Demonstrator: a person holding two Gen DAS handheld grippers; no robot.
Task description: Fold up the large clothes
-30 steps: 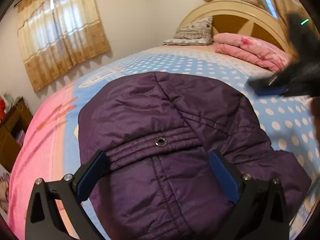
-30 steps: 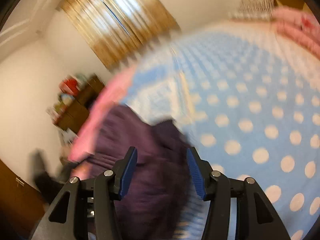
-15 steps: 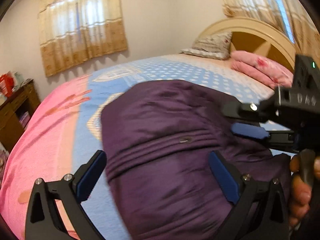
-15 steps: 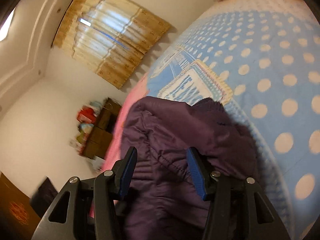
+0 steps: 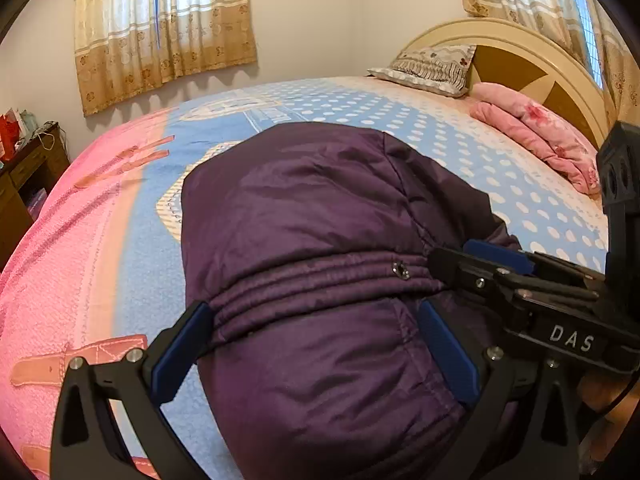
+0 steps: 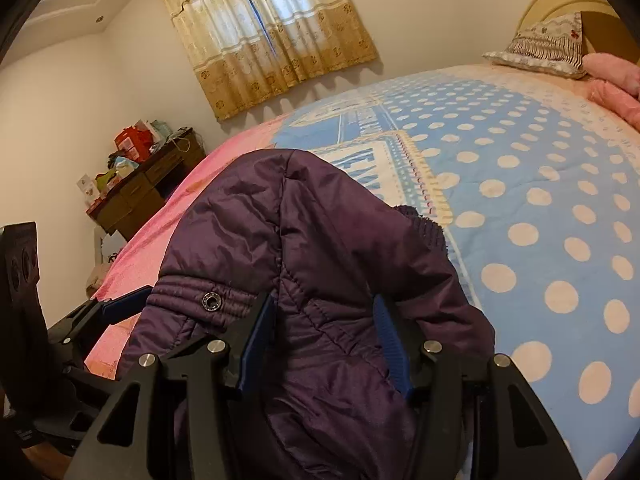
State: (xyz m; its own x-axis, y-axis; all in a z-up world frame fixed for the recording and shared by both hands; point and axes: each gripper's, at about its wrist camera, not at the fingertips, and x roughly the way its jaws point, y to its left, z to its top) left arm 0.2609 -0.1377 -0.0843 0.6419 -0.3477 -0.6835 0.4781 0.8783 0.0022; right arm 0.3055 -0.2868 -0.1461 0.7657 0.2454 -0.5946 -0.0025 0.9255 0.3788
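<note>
The bed (image 5: 120,240) carried a purple jacket (image 5: 320,220). Both the left tongs (image 5: 312,344) and right tongs (image 6: 324,340) stood released, straddling its near end. To fold cleanly, each should clench a full layer before lifting.

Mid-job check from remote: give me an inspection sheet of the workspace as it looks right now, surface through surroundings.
Surface: bed with a blue polka-dot and pink bedspread.
Job's things: purple padded jacket bunched at the near edge, metal snap showing on its ribbed band.
Clutter: patterned pillow and folded pink blanket by the headboard.
Grippers: left gripper open, fingers either side of the jacket; right gripper open, jacket fabric between its fingers.
Cables: nothing seen.
Surroundings: curtained window, wooden desk piled with items.
</note>
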